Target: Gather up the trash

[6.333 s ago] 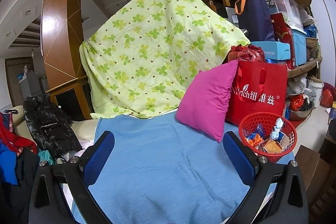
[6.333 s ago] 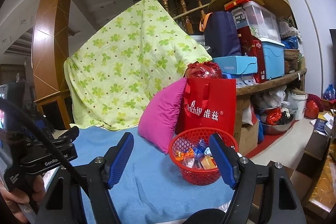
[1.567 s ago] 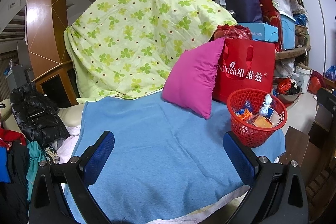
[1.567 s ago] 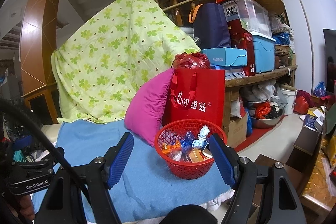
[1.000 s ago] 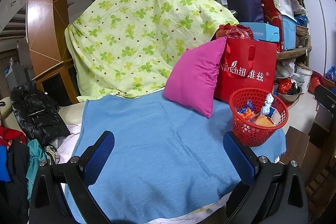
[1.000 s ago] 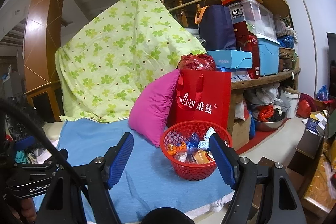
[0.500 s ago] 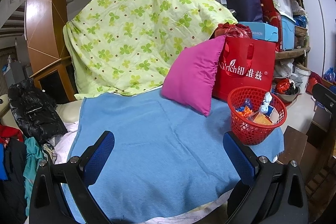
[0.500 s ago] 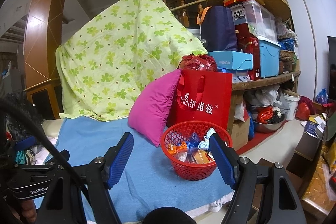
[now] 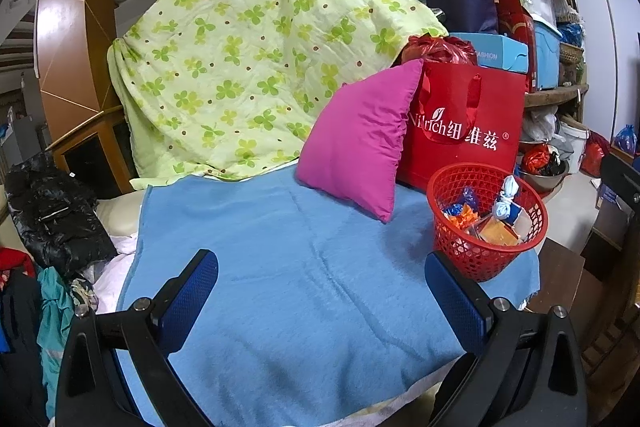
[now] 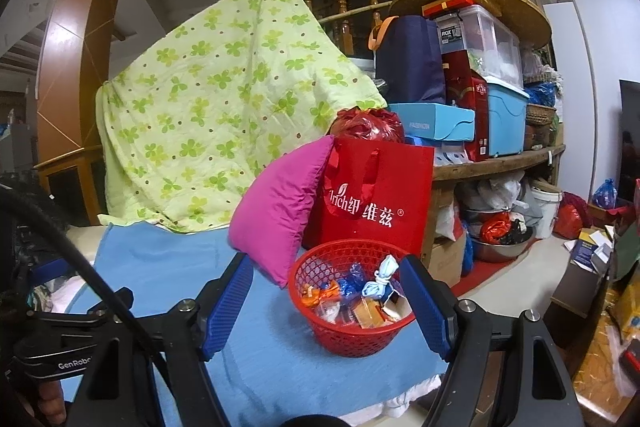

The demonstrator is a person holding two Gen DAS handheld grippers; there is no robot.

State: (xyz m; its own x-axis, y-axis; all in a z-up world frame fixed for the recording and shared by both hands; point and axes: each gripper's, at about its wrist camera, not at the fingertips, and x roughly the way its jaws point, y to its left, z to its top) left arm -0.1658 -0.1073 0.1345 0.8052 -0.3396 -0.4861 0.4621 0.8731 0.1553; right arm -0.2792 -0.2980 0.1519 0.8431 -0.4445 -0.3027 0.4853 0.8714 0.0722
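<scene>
Gaping wide, both claws (image 9: 320, 301) (image 10: 326, 301) empty, above blue blanket (image 9: 280, 247).

Landmark: the basket (image 10: 352, 337) sits on the towel (image 9: 304, 267), near its right edge.
In the basket: wrappers (image 10: 362, 301).
Behind the basket: a shopping bag (image 10: 376, 195).
Left of the basket, behind: a pillow (image 9: 356, 143) leaning on the bag.
Far behind: a quilt (image 9: 256, 55).

I see a red mesh basket (image 10: 352, 331) at lower centre, a magenta pillow (image 10: 280, 211), a red bag (image 10: 380, 203) with white lettering, a plain blue blanket (image 9: 304, 287), and a pale green clover-print quilt (image 9: 256, 51) upper left.
</scene>
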